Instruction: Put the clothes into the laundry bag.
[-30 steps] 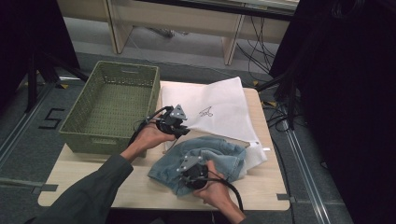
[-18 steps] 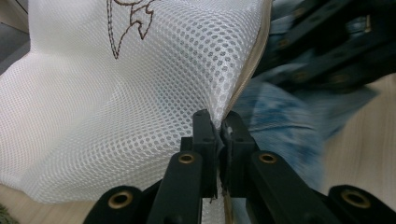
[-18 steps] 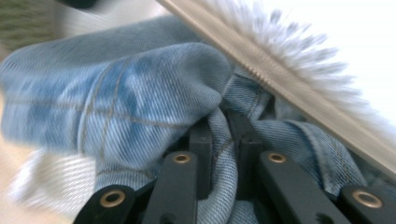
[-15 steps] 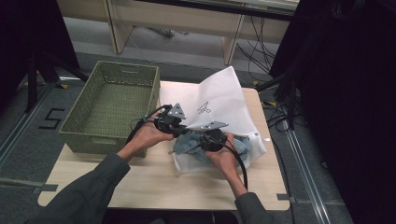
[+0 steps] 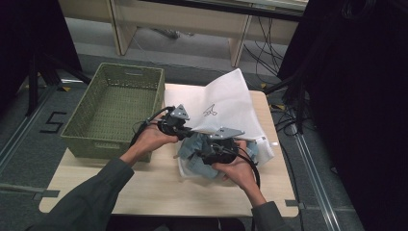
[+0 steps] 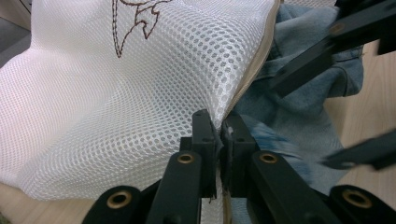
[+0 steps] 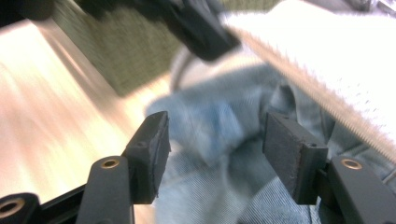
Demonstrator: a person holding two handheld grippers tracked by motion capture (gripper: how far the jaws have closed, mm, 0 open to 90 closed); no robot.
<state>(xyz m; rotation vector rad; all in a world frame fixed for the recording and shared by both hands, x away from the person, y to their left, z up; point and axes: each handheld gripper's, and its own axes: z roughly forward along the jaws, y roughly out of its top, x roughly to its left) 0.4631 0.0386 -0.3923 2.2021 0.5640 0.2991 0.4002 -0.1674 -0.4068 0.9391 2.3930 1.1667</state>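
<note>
A white mesh laundry bag (image 5: pixel 226 103) with a small brown embroidered mark lies on the wooden table (image 5: pixel 159 190). My left gripper (image 6: pixel 218 133) is shut on the bag's zipper edge (image 6: pixel 252 70) and holds it up, so the mouth gapes. Blue denim clothing (image 5: pixel 199 159) sits partly inside the bag (image 6: pixel 107 88) under the raised flap. In the right gripper view, my right gripper (image 7: pixel 215 135) stands open over the bunched denim (image 7: pixel 219 121), one pad (image 7: pixel 152 151) on each side of a fold. From above, the right gripper (image 5: pixel 211 151) sits at the bag's mouth, just right of the left gripper (image 5: pixel 185 131).
A green woven plastic basket (image 5: pixel 115 110) stands at the table's left, holding nothing. Bare tabletop (image 5: pixel 144 187) lies in front of the bag. Dark curtains and cables border the right side, desks stand behind.
The left gripper raised the bag's edge, lifting the flap. The right hand carried the denim from the table's front into the bag's mouth. Its jaws now stand open.
</note>
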